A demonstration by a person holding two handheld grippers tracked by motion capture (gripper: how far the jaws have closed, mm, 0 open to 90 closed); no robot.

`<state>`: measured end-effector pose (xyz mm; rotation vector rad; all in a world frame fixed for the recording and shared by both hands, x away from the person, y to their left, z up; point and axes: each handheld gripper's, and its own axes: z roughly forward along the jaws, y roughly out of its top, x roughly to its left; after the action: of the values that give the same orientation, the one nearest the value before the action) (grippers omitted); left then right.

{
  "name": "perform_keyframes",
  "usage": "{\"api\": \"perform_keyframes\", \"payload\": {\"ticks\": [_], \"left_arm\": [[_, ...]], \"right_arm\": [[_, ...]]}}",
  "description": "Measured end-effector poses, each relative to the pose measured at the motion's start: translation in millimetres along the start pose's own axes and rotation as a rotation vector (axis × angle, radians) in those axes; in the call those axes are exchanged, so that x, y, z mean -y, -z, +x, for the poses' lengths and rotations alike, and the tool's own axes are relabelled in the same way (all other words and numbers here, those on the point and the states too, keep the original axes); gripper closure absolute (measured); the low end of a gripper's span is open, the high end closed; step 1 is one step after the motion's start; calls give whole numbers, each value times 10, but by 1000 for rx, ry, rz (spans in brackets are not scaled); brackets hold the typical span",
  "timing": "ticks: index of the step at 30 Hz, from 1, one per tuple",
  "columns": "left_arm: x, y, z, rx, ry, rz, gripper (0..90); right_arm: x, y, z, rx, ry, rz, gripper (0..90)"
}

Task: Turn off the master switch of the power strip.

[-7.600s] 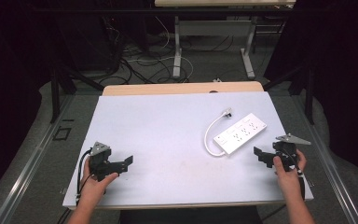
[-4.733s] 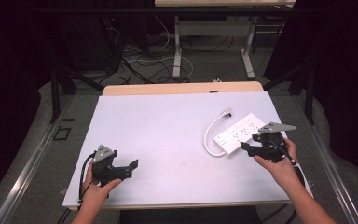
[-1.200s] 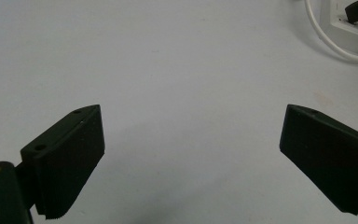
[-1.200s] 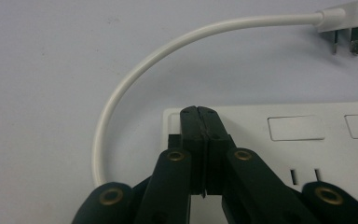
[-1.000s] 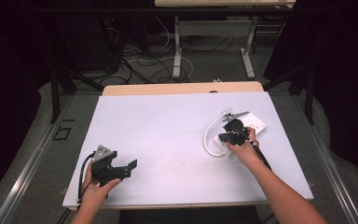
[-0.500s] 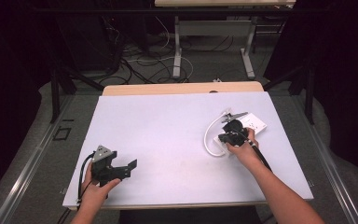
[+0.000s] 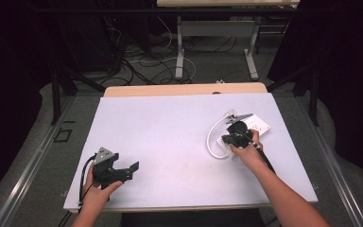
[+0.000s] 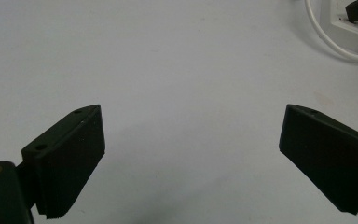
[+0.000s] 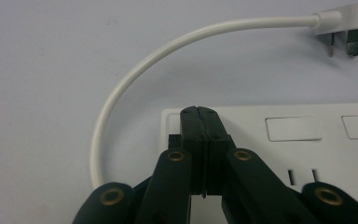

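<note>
A pale grey table [image 7: 170, 137] stands in a dark room, with cables strewn on the floor beyond its far edge. On the right part of the table lies a white power strip [image 9: 307, 140], its white cord [image 9: 135, 70] looping off its left end and round to the plug [image 9: 340, 23] on the far side. The right gripper [image 9: 199, 113] rests its tip on the strip's left end, jaws pressed together with nothing between them. The left gripper [image 7: 123, 171] sits near the table's near left edge, well apart from the strip, its jaws spread wide over bare tabletop.
</note>
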<state>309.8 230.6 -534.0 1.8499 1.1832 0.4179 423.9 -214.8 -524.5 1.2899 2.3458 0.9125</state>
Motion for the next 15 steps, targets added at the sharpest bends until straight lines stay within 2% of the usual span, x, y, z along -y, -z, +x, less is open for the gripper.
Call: {"api": "perform_keyframes", "payload": {"ticks": [6, 7, 10, 15], "left_arm": [[2, -9, -2, -1, 3, 1, 69], [1, -9, -3, -1, 3, 1, 69], [3, -13, -7, -1, 5, -3, 69], [2, -10, -3, 0, 3, 1, 69]], "right_arm": [[-10, 49, -8, -1, -8, -14, 900], [-11, 54, -13, 1, 5, -17, 900], [-18, 72, 5, -9, -6, -11, 900], [-32, 102, 11, -13, 3, -9, 879]]}}
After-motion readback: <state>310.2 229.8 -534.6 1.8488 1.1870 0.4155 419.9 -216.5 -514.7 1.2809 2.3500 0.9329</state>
